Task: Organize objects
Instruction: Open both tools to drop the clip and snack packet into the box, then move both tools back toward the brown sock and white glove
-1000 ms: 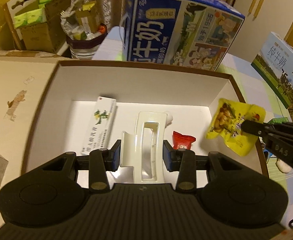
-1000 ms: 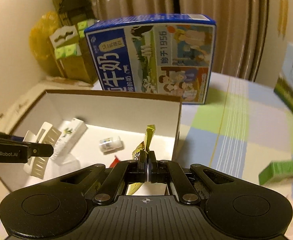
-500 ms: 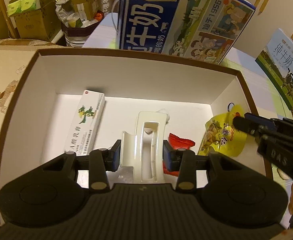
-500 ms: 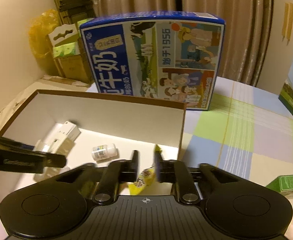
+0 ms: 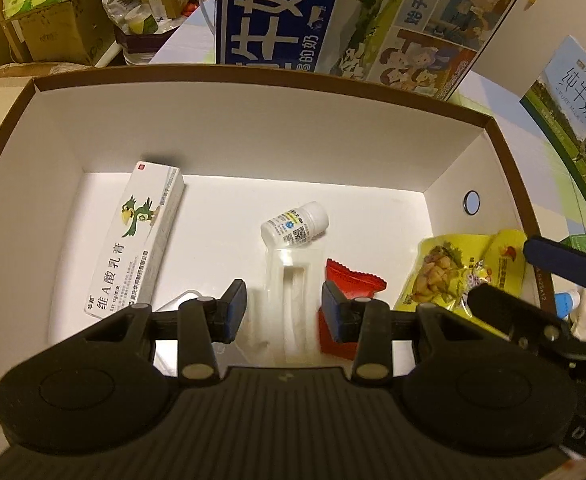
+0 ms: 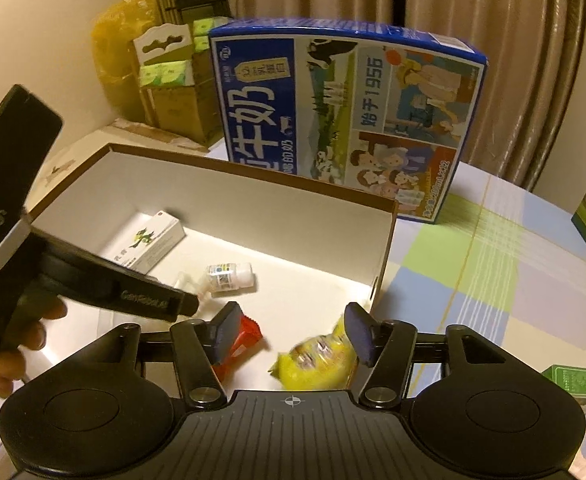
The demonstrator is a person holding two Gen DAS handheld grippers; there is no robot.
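Both handheld grippers hang open and empty over the white box [image 5: 253,128]: the left gripper [image 5: 284,308] above a blurred white clip [image 5: 289,292], the right gripper [image 6: 293,332] above the yellow snack packet [image 6: 317,364] near the box's right wall; a red candy [image 5: 349,280] lies between them, with a small white bottle [image 5: 295,226] and an ointment carton [image 5: 135,240] toward the far wall.

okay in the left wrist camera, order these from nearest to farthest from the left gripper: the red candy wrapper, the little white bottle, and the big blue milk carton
1. Red candy wrapper, beside the right finger of the left gripper.
2. Little white bottle, farther in, mid-floor of the white box.
3. Big blue milk carton, outside the box, behind its back wall.
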